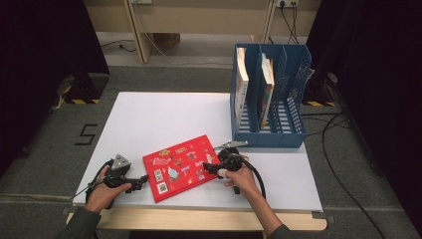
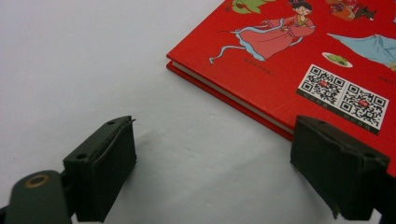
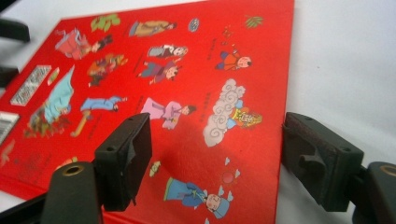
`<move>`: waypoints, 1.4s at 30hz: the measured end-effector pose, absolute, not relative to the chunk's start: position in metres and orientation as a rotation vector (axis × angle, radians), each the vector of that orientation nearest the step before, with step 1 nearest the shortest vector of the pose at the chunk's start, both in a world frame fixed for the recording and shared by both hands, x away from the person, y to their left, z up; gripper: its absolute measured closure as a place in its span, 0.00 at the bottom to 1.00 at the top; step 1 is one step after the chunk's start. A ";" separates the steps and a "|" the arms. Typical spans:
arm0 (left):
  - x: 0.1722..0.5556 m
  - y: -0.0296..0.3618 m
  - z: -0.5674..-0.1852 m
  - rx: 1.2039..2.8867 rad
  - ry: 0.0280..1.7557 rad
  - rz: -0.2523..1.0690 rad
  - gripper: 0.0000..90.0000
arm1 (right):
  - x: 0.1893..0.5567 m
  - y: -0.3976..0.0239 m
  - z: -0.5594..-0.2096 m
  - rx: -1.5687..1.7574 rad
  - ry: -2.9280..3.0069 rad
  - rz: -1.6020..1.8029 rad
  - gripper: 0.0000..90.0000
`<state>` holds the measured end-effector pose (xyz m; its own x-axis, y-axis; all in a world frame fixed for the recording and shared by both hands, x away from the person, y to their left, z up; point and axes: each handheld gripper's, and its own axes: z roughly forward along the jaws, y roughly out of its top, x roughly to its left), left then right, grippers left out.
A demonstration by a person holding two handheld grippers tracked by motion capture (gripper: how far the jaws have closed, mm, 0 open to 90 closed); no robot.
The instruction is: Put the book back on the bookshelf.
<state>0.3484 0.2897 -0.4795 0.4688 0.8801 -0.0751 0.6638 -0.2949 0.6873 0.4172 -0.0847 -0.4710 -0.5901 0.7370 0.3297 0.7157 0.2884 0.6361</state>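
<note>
Nearest the tabletop's (image 1: pixel 149 117) front edge, both hand-held grippers flank a red picture book (image 1: pixel 181 167): the left hand-held gripper (image 1: pixel 145 178) released at eight o'clock, the right hand-held gripper (image 1: pixel 205 166) released over its three-o'clock edge. Farther, at one o'clock, stands a blue file rack (image 1: pixel 278 94).

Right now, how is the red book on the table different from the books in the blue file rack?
The red book lies flat on the white table with its cartoon cover showing; the two rack books stand upright in the blue file rack, edges showing. The red book sits between the open left gripper and right gripper; the rack books are far from both.
</note>
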 end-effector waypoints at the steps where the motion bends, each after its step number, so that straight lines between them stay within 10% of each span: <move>1: 0.348 0.289 -0.479 2.055 1.280 0.422 0.15 | 0.417 -0.085 -0.471 1.428 2.485 1.219 0.29; 16: 0.348 0.287 -0.480 2.048 1.301 0.434 0.14 | 0.424 -0.099 -0.457 1.736 2.339 1.372 0.46; 31: 0.351 0.270 -0.483 2.017 1.306 0.460 0.10 | 0.430 -0.067 -0.330 1.400 2.405 1.452 0.54; 42: 0.354 0.260 -0.483 2.026 1.291 0.454 0.10 | 0.422 -0.019 -0.310 1.178 2.617 1.373 0.67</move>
